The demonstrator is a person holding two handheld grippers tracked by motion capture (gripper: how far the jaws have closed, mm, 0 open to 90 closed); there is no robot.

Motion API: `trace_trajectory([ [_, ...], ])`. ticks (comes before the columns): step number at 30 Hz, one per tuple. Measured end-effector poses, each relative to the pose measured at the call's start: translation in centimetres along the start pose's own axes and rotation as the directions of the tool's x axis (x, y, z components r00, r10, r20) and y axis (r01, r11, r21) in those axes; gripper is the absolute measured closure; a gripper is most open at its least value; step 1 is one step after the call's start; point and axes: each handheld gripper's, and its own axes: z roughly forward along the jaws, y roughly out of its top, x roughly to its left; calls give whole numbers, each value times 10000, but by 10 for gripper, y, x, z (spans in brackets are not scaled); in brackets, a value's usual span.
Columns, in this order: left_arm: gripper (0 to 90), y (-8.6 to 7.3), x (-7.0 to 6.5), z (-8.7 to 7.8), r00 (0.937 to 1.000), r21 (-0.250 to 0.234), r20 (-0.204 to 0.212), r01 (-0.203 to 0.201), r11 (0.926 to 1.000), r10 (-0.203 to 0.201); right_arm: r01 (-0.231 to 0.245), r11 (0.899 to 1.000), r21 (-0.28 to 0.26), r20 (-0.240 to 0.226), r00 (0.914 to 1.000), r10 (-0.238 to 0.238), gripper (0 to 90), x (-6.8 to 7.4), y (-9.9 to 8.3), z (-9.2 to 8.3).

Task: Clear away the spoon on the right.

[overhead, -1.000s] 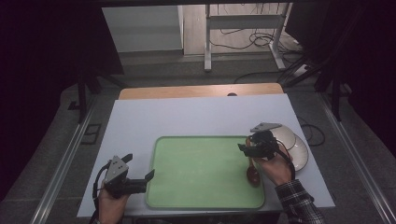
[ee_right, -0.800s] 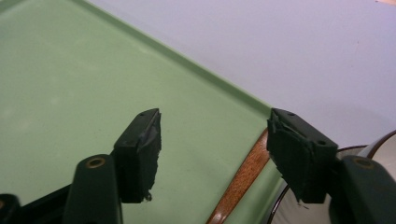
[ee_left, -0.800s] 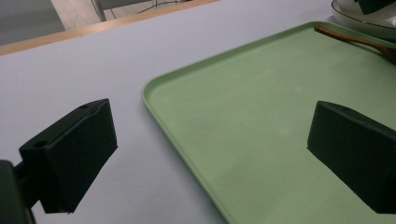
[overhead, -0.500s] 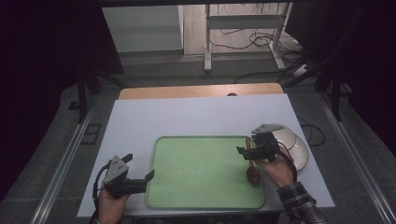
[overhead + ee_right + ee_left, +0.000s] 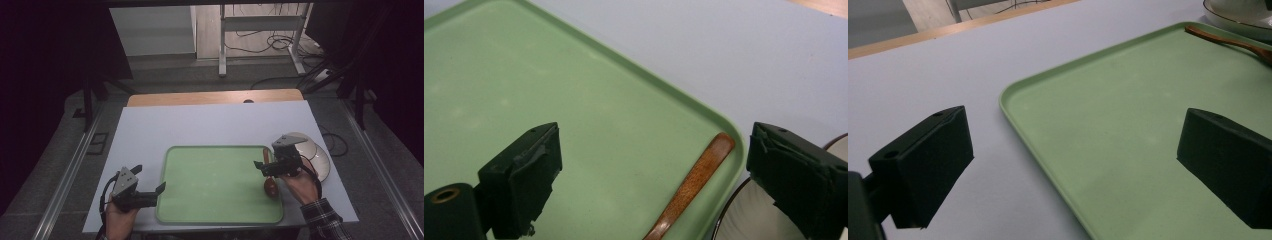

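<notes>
We see a white table sheet (image 5: 210, 125) over a wooden tabletop (image 5: 215, 97), a white bowl (image 5: 306, 146) on a plate (image 5: 324, 165) right of it, and cables (image 5: 260, 47) on the floor beyond.

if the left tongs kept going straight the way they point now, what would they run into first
Most likely the green tray: the left tongs stand open and aim across its near left rim, one jaw over the white table, the other over the tray. Farther along lies the wooden spoon. Their height above the rim is unclear.
</notes>
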Motion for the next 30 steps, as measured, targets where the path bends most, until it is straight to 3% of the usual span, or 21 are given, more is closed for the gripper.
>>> trace_trajectory([
  [30, 10, -1, 1, 0, 10000, 5, 89, -1, 10000, 1, -85, 9987, -511, 272, 9996, 99, 32, -2, -18, -27],
])
